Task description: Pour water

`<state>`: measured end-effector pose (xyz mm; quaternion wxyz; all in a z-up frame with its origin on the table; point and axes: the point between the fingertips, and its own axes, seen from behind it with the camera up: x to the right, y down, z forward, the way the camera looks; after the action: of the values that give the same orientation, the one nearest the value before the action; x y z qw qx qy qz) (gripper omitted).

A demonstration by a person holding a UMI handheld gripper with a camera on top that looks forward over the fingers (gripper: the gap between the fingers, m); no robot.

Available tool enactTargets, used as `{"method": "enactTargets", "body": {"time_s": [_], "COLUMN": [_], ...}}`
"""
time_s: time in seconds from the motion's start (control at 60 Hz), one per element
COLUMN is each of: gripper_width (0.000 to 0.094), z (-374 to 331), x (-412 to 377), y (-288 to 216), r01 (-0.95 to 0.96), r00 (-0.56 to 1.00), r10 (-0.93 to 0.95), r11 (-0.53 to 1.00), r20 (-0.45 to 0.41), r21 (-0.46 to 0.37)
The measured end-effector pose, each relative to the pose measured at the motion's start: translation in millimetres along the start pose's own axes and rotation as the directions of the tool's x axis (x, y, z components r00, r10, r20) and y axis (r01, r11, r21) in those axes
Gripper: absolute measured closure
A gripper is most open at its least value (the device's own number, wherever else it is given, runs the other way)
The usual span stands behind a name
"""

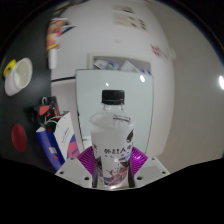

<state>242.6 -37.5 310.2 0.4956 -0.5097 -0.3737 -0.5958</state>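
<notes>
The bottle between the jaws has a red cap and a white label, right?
Not quite. The gripper view shows the bottle has a black cap, not a red one. The rest holds: it has a white label and it sits between the jaws, whose pads press on its sides.
</notes>
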Motion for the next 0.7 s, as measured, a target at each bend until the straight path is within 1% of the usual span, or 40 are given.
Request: {"method": "enactTargets", "body": {"time_s": [0.05,0.15,0.25,0.283,0.35,0.4,0.467,0.55,0.617,0.7], "gripper_width": [0.0535,0.0534,0.0530,0.0530,0.0528,0.0527,0.0530,0.0529,0.0530,0.0526], "z": [4,10,11,15,14,15,18,18,16,13], "x": [-8,-39,-77,-93,-109,-118,-123,-124,-119,-103], "y": [-32,-81,-115,-119,-136,-140,-139,-141,-144,-144], "r01": [0.148,0.370,0.517,0.556,0.634,0.653,0.669,0.665,0.640,0.559], "r00": [0.989,0.928,0.846,0.818,0.750,0.729,0.711,0.711,0.733,0.799], "r10": [-0.148,-0.373,-0.533,-0.575,-0.661,-0.685,-0.703,-0.703,-0.680,-0.601], "r11": [0.988,0.917,0.823,0.787,0.712,0.686,0.675,0.673,0.690,0.756], "r20": [0.000,-0.007,0.005,-0.009,-0.015,-0.020,-0.003,0.001,-0.002,0.024], "r21": [0.051,0.150,0.235,0.267,0.303,0.322,0.311,0.324,0.339,0.339]}}
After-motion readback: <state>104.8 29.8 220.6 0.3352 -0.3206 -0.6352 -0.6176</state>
